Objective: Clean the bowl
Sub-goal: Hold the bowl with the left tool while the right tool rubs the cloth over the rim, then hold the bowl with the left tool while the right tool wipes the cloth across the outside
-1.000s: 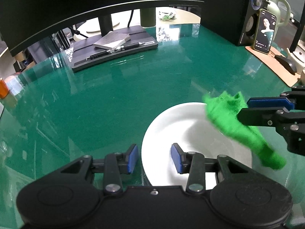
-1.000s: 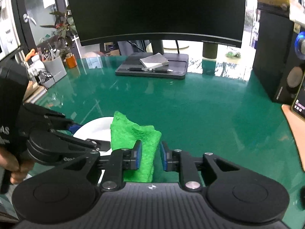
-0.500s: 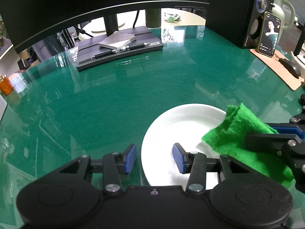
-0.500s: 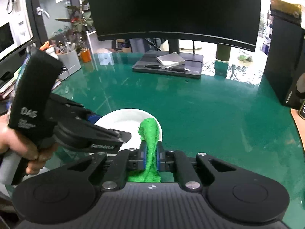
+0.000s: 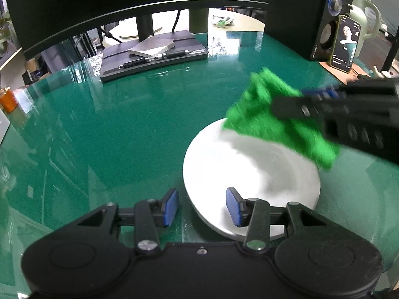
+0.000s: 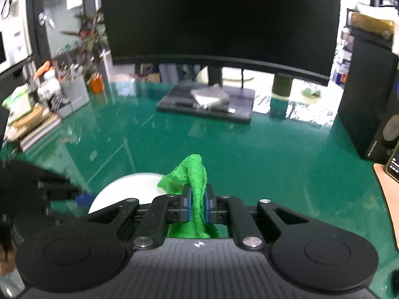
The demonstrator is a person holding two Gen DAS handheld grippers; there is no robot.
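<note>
My right claw (image 6: 198, 205) is clamped on the green cloth (image 6: 193, 174), which bunches up between its 2 blue pads. Seen from my left wrist, the cloth (image 5: 274, 117) lies over the bowl's far right rim. My left claw (image 5: 202, 206) is spread wide, its 2 pads straddling the near left rim of the bowl (image 5: 239, 164), right pad inside, left pad outside. The white bowl sits on the green desk (image 5: 124, 129). Far off stands a monitor (image 6: 219, 17).
</note>
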